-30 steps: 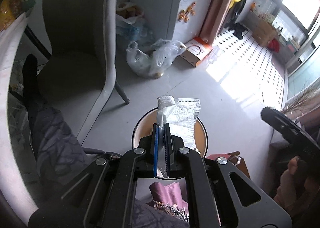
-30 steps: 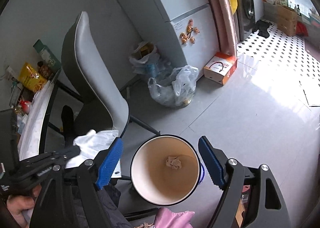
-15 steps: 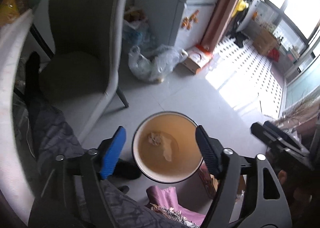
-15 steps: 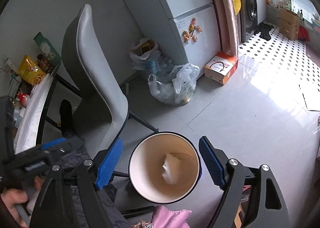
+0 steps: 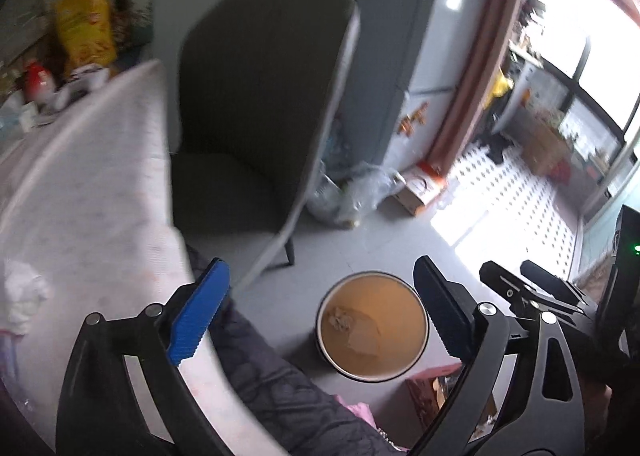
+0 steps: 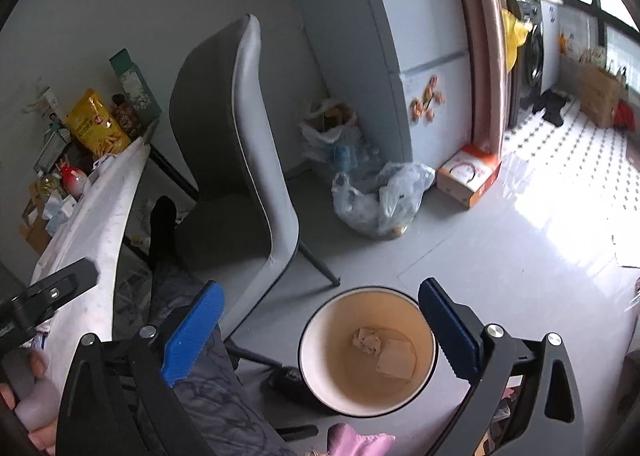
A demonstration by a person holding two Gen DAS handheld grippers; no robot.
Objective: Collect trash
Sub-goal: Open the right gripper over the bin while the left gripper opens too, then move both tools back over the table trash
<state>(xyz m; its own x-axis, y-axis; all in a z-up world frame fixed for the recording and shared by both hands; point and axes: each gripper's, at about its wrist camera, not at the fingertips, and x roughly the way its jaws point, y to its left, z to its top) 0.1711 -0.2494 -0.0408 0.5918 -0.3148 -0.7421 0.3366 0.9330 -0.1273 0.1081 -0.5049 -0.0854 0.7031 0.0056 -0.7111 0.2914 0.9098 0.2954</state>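
A round waste bin (image 5: 416,308) with a tan inside stands on the grey floor; it also shows in the right wrist view (image 6: 320,380). A crumpled wad (image 6: 367,341) and a flat piece of paper (image 6: 396,361) lie at its bottom. My left gripper (image 5: 320,316) is open and empty, above the bin and near the white table (image 5: 80,192). A crumpled white tissue (image 5: 22,296) lies on that table at the left. My right gripper (image 6: 320,328) is open and empty above the bin.
A grey chair (image 6: 240,144) stands beside the table. A plastic bag (image 6: 380,196) and a cardboard box (image 6: 468,172) lie on the floor by the fridge (image 6: 404,36). Snack packets (image 6: 96,124) stand at the table's far end. A leg in dark trousers (image 5: 280,384) is below.
My left gripper opened and dropped the white tissue and paper into the bin, then swung up and left towards the table. The right gripper stayed open over the bin.
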